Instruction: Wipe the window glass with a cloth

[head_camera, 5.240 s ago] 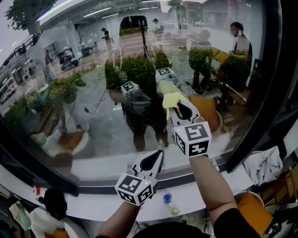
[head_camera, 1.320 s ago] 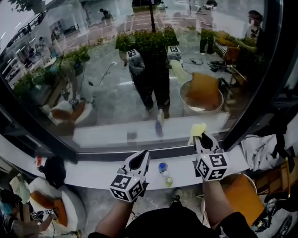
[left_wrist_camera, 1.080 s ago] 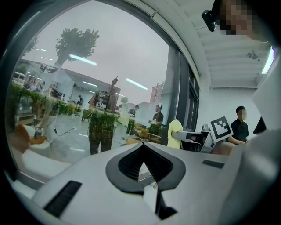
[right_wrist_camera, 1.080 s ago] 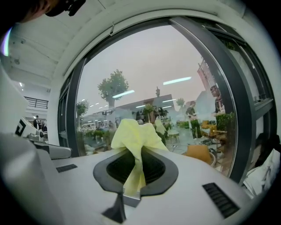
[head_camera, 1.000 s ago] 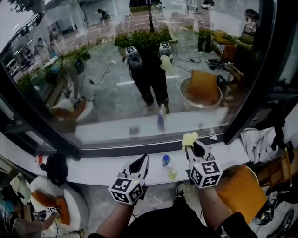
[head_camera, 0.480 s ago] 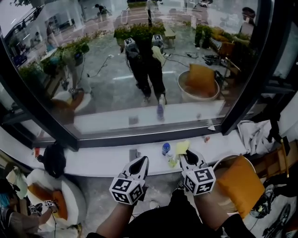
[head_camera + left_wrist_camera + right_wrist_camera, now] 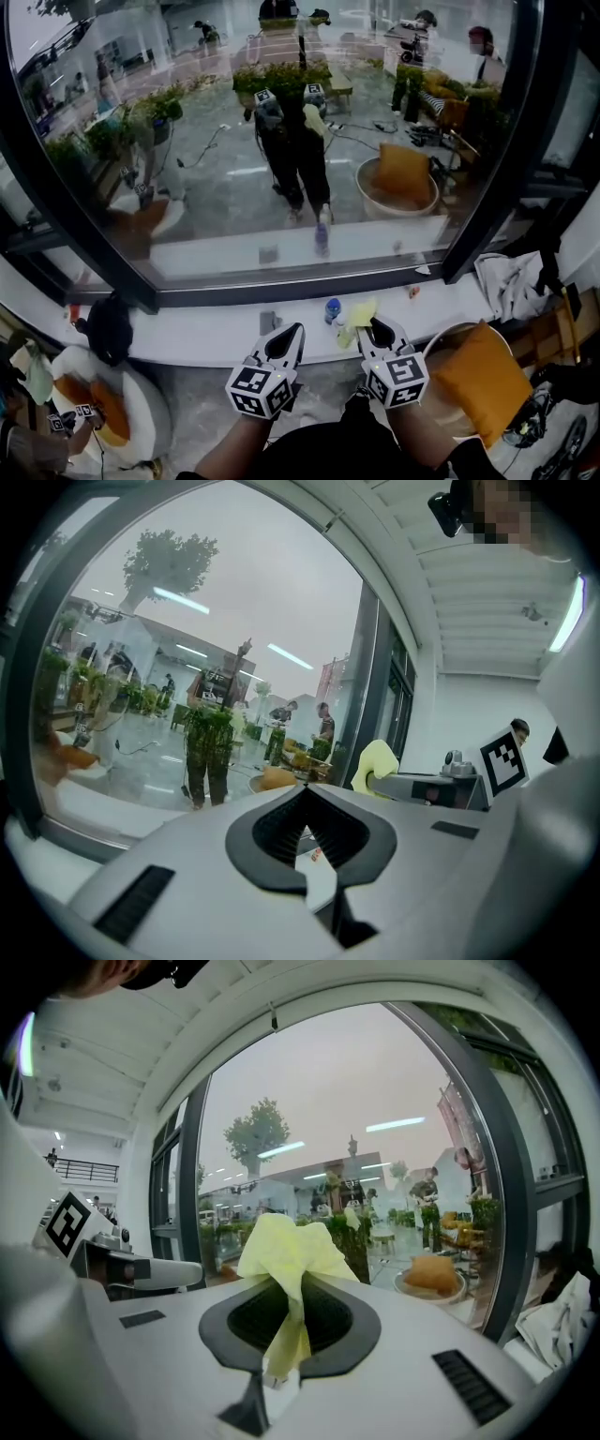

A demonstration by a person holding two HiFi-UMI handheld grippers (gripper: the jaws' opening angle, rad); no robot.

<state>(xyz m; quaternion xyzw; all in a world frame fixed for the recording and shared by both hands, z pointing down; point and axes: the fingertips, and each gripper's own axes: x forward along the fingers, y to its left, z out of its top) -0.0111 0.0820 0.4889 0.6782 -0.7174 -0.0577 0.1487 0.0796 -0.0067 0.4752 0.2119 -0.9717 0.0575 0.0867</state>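
Note:
A large window pane (image 7: pixel 281 141) fills the head view, reflecting the room and the person. My right gripper (image 7: pixel 368 325) is shut on a pale yellow cloth (image 7: pixel 357 315), held low over the white sill, well back from the glass. In the right gripper view the cloth (image 7: pixel 286 1260) bunches out between the closed jaws. My left gripper (image 7: pixel 290 331) hangs beside it, shut and empty, tips meeting in the left gripper view (image 7: pixel 302 789). The yellow cloth (image 7: pixel 375 764) shows to its right there.
A white sill (image 7: pixel 216 328) runs under the window, with a small blue-capped bottle (image 7: pixel 332 309) standing on it near the cloth. Black frame posts (image 7: pixel 487 141) bound the pane. An orange cushion (image 7: pixel 473 375) sits at lower right, a dark bag (image 7: pixel 108 328) at left.
The right gripper has come down and back from the glass with the cloth, from high on the pane to low over the sill. The left gripper stayed low and shut.

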